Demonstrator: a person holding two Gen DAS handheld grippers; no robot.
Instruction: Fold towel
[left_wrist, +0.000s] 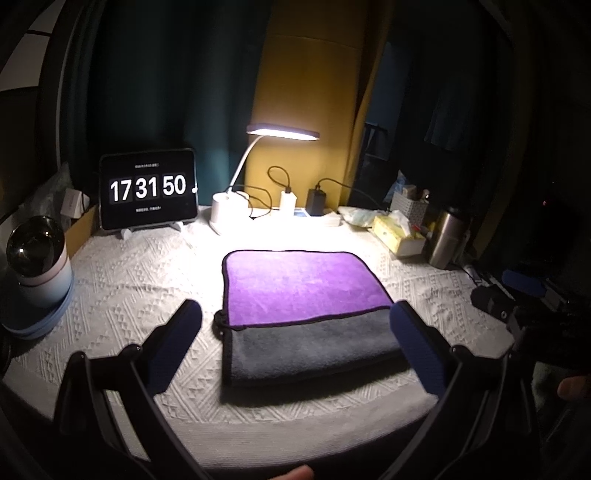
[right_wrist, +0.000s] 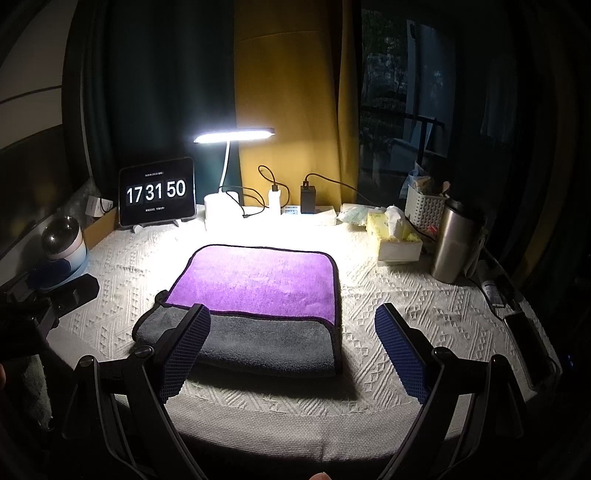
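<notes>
The towel (left_wrist: 303, 291) lies flat in the middle of the table. It is purple on one face and grey on the other, with a dark hem. Its near part is turned over, so a grey band runs along the front. It also shows in the right wrist view (right_wrist: 255, 284). My left gripper (left_wrist: 295, 314) is open and empty, held above the towel's near edge with a finger on each side. My right gripper (right_wrist: 291, 317) is open and empty, above the towel's near right part.
A white textured cloth (left_wrist: 140, 273) covers the table. At the back stand a clock tablet (left_wrist: 147, 188), a lit desk lamp (left_wrist: 282, 132) and chargers with cables (left_wrist: 316, 201). A tissue box (right_wrist: 393, 236), steel tumbler (right_wrist: 452, 245) and white basket (right_wrist: 424, 210) stand right. A globe device (left_wrist: 37, 254) stands left.
</notes>
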